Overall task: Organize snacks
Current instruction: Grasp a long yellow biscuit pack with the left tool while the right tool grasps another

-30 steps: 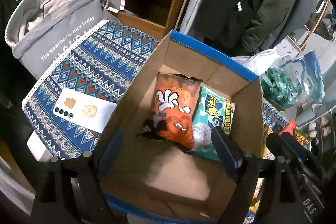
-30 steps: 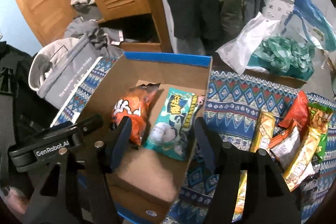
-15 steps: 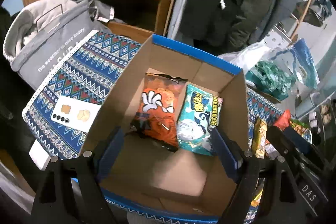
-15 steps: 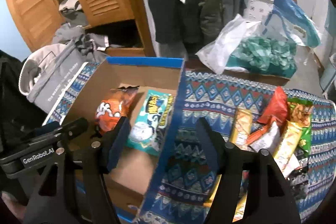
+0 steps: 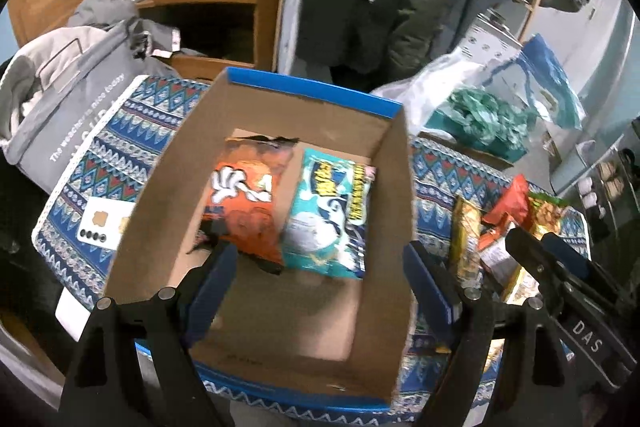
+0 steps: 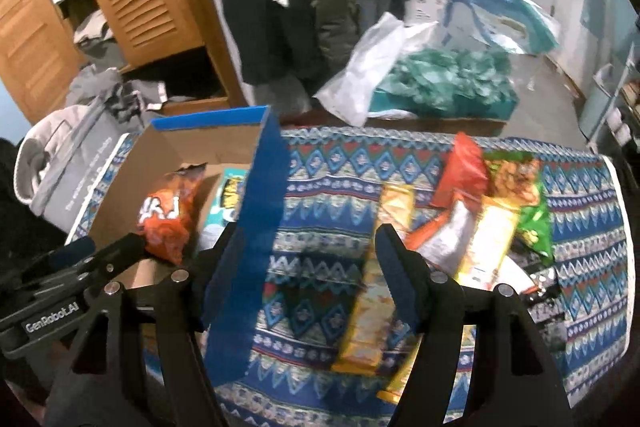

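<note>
A cardboard box (image 5: 304, 115) with a blue rim stands on the patterned cloth. Inside it an orange snack bag (image 5: 244, 203) and a teal snack bag (image 5: 332, 219) lie flat side by side. My left gripper (image 5: 320, 275) hangs open over the box's near half, holding nothing. My right gripper (image 6: 308, 251) is open and empty above the cloth, just right of the box's blue wall (image 6: 260, 211). A long yellow packet (image 6: 380, 279) lies by its right finger. Further right lies a pile with a red bag (image 6: 460, 167), a green bag (image 6: 520, 187) and a yellow packet (image 6: 492, 239).
A white phone (image 5: 100, 223) lies on the cloth (image 6: 320, 167) left of the box. A grey fabric bag (image 5: 80, 95) stands off the table's left end. Plastic bags with green contents (image 6: 440, 83) sit behind the table, with hanging coats and a wooden cupboard beyond.
My right gripper has moved right, from over the box to over the cloth near the loose snacks. The left gripper has shifted right too, so the snack pile now shows at its right.
</note>
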`<state>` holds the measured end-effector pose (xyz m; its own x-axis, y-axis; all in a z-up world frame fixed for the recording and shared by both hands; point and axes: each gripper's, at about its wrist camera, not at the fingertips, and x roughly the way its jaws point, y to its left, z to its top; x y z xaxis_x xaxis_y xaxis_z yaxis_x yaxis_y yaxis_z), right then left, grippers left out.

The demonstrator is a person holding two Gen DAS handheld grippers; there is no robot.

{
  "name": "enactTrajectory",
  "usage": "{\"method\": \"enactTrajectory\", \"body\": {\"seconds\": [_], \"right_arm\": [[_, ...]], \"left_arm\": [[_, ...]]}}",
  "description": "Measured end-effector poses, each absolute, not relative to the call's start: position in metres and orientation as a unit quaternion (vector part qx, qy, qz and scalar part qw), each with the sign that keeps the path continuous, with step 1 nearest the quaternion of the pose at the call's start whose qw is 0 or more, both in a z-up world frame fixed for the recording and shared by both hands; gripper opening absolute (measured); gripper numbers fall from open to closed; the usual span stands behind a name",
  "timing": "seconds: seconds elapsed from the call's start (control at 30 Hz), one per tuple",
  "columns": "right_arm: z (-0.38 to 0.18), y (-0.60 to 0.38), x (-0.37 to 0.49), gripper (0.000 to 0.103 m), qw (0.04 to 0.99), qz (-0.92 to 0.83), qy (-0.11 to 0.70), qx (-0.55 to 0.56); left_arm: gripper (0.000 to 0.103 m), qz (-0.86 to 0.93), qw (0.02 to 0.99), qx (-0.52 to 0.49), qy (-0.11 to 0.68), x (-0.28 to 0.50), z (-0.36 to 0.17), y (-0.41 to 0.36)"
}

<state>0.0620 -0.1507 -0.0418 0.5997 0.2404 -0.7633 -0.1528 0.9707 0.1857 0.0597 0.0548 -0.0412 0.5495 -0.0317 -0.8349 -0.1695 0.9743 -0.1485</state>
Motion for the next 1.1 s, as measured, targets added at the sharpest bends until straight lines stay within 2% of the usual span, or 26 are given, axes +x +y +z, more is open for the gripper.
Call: {"method": "enactTrajectory", "body": {"seconds": [0.53, 1.1], "right_arm": [[-0.072, -0.242, 0.046, 0.068, 0.884, 0.019, 0.461, 0.073], [-0.12, -0.266, 0.055, 0.068, 0.864, -0.013, 0.498, 0.07]], "left_arm": [[0.086, -0.022, 0.873, -0.045, 0.486, 0.06, -0.047, -0.03], [0.086, -0.029, 0.855, -0.001, 0.518, 0.079, -0.082, -0.076]]}}
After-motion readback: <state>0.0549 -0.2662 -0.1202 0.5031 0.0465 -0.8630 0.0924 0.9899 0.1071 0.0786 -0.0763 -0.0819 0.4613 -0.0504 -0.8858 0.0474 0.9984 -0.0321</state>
